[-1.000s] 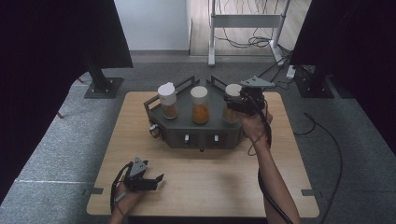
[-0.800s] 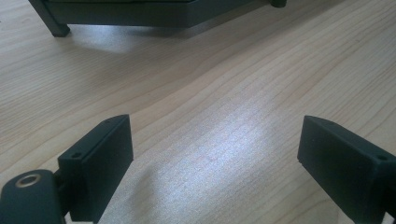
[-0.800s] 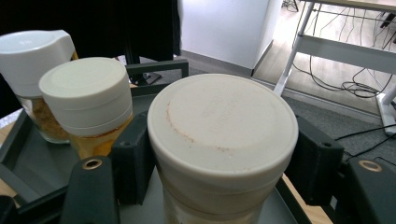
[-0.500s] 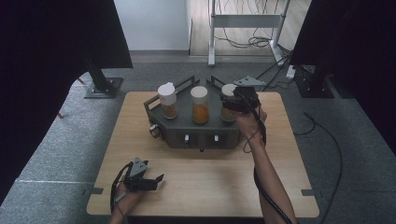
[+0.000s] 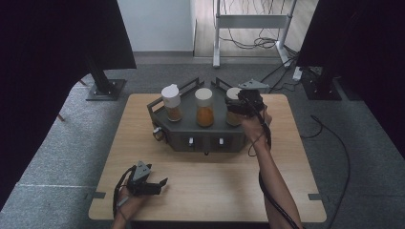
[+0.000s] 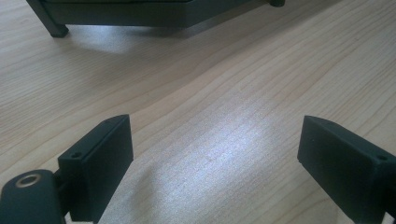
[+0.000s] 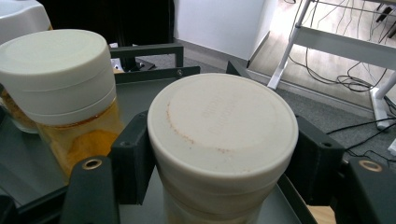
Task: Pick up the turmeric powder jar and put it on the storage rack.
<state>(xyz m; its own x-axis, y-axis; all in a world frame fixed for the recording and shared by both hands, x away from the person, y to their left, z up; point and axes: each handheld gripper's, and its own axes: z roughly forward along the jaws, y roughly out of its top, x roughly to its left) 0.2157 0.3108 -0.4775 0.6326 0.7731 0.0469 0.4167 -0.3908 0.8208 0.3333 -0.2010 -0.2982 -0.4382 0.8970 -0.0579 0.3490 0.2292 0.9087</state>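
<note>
Your right gripper is clamped on the lid of the right-hand jar; in the right gripper view both black jaws sit flush against the cream lid's rim, one on each side. That jar stands at the right end of the dark rack, just beside the middle jar, which holds orange contents, with the left jar beyond it at the rack's far end. All three stand upright in the rack.

Your left gripper rests near the table edge, well in front of the rack, its jaws spread wide with bare wood between them.

Assessment: the step in hand appears to be taking the right-hand jar out of the rack, or working its lid; which of the two I cannot tell.

Recommendations:
- Keep the grip level. The jaws bear on the lid, not the glass, so a tilt could loosen the lid rather than raise the jar.
- Draw straight up from the rack until the base clears the rail, then move away from the middle jar, which stands close enough to be knocked.
- If the lid turns under load, bring your idle left gripper to the rack to steady it.
</note>
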